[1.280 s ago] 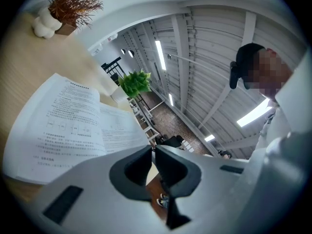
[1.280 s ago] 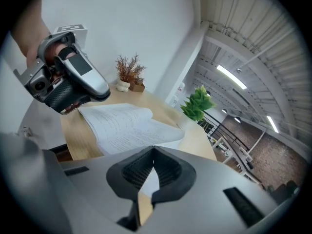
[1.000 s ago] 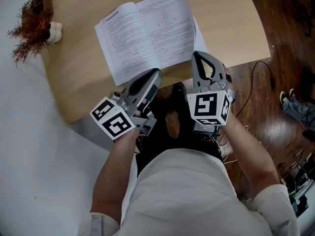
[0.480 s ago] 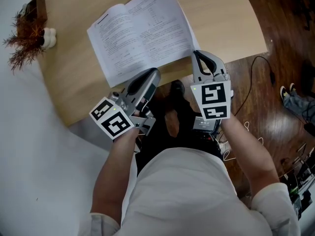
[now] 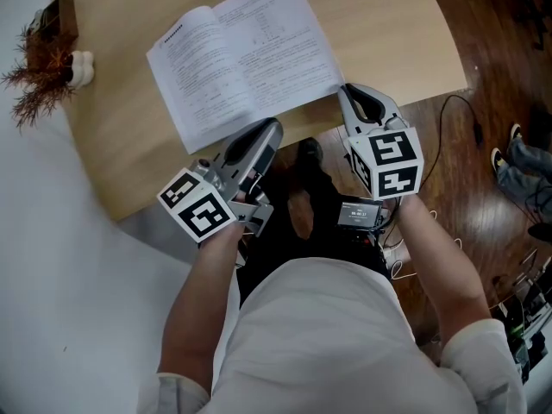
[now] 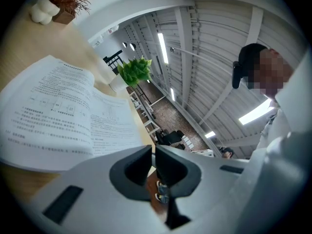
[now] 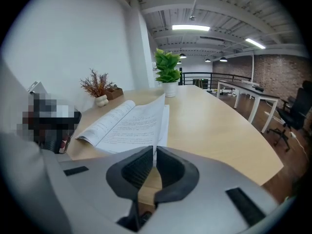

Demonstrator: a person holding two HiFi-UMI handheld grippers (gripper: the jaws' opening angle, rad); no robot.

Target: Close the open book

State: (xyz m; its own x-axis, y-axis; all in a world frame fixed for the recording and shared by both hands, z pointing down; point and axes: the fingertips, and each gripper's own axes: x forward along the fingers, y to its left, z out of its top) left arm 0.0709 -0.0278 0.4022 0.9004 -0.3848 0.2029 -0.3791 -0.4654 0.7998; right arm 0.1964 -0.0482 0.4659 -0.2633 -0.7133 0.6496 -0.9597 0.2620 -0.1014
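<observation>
Hovering at the near edge of the light wooden table (image 5: 397,33), left gripper (image 5: 272,128) and right gripper (image 5: 347,90) both have jaws pressed together, empty. Open white printed book (image 5: 241,59) lies just ahead, far corner cropped, bare tabletop to its right.

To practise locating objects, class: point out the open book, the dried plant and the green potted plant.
open book (image 5: 276,50), head view, printed page beside the spine
dried plant (image 5: 39,67), head view, reddish sprigs
green potted plant (image 7: 167,67), right gripper view, leaves

The open book (image 5: 241,59) is seen from steeply above in the head view; low and near in both gripper views.
</observation>
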